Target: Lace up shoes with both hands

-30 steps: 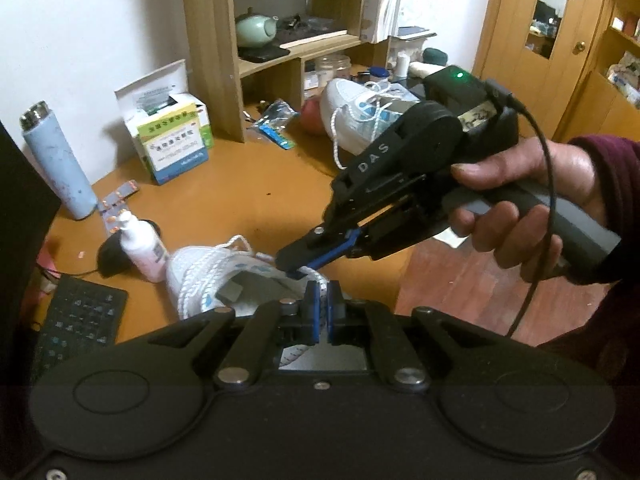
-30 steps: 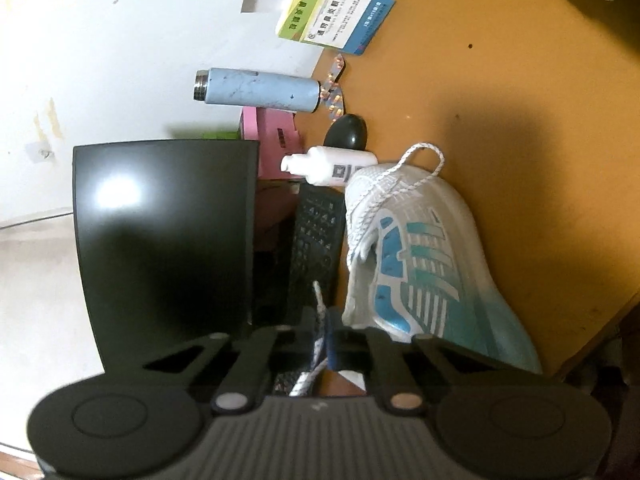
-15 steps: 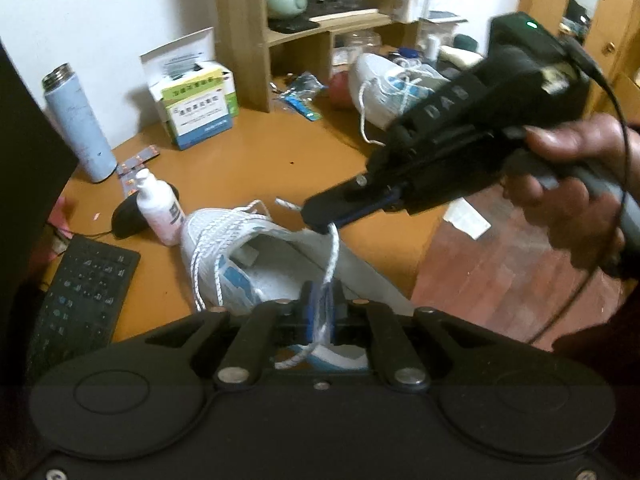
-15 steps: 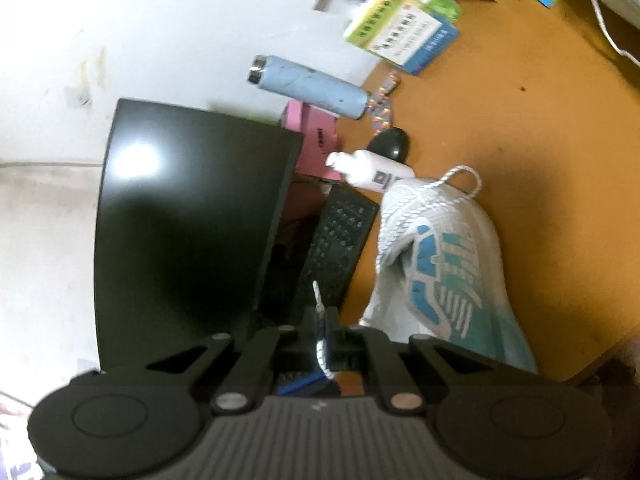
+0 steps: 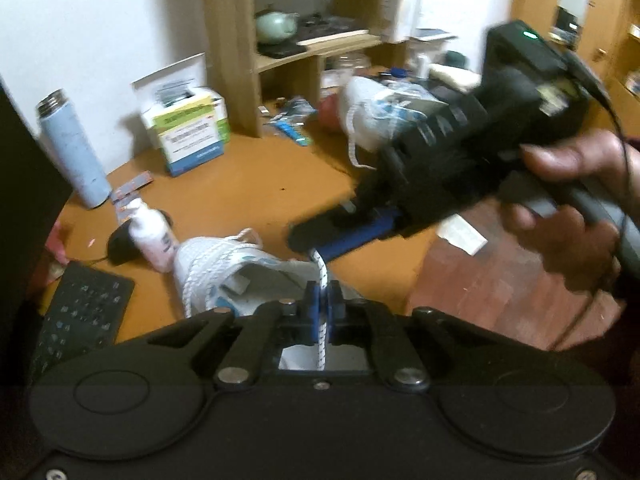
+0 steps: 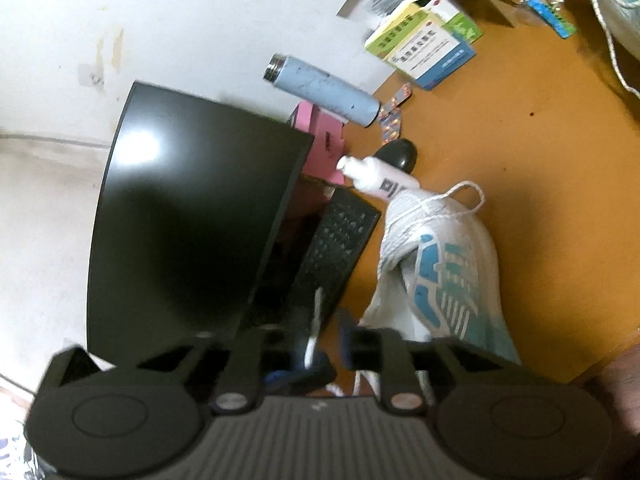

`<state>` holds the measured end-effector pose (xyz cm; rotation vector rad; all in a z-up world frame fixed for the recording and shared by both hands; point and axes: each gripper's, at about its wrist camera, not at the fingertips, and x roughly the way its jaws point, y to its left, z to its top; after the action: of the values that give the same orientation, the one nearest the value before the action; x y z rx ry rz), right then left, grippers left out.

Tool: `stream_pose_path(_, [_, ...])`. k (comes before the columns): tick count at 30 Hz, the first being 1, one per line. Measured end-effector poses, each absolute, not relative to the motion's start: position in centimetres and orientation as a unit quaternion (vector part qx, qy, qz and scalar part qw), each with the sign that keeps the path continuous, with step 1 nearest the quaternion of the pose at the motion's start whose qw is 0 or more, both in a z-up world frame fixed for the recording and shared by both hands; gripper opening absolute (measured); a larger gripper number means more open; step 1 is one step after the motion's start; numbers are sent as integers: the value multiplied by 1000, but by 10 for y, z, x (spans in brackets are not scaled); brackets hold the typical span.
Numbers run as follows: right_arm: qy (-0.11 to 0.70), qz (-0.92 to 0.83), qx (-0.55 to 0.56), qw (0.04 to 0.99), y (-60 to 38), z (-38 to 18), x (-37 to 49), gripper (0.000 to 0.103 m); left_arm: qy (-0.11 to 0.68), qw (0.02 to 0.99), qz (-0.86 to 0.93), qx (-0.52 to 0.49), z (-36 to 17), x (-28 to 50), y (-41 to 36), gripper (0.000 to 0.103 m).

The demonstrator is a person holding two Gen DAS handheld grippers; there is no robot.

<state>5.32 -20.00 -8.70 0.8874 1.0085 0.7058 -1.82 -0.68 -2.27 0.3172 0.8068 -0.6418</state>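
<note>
White wall (image 5: 100,20), wooden shelf unit (image 5: 228,60), orange desk (image 5: 248,184), red-brown floor (image 5: 480,280)

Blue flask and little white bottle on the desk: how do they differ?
The blue flask is taller, with a bare metal neck and no cap; the white bottle is shorter and capped. The flask stands by the wall, the bottle beside the white shoe. Both stand upright on the desk.

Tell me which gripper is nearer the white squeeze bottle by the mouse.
Left, probably. The left gripper sits over the shoe's heel, across the shoe from the bottle; the right gripper hangs farther out.
</note>
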Motion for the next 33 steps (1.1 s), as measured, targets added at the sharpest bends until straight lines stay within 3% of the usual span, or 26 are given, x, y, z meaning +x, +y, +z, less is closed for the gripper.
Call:
stream_pose_path(4, [462,326,405,719,-199,-88,57,41,384,856,-314,149,-22,-20,-6,1])
stream_pose_path(6, [468,333,405,712,-196,-90,57,15,384,856,-313,148,-23,-20,-5,1])
stream_pose_path(8, [471,332,401,712,-194,-92,56,4,388,856,-310,147,-24,-20,-4,1])
stream_pose_path(17, [463,332,391,723,-192,-88,46,4,407,855,-285,148,-30,-16,-5,2])
stream_pose_path(20, [461,330,385,729,-190,-87,44,4,407,855,-289,140,-26,-17,-5,9])
stream_pose_path(30, [447,332,358,750,-184,-82,36,4,420,856,-280,116,-23,-12,-11,9])
stream_pose_path(32, [444,332,353,754,-184,-81,34,4,421,858,-275,108,-23,-11,-12,7])
stream_pose_path(33, [442,333,351,756,-184,-80,34,4,419,859,-270,113,-24,-11,-11,1])
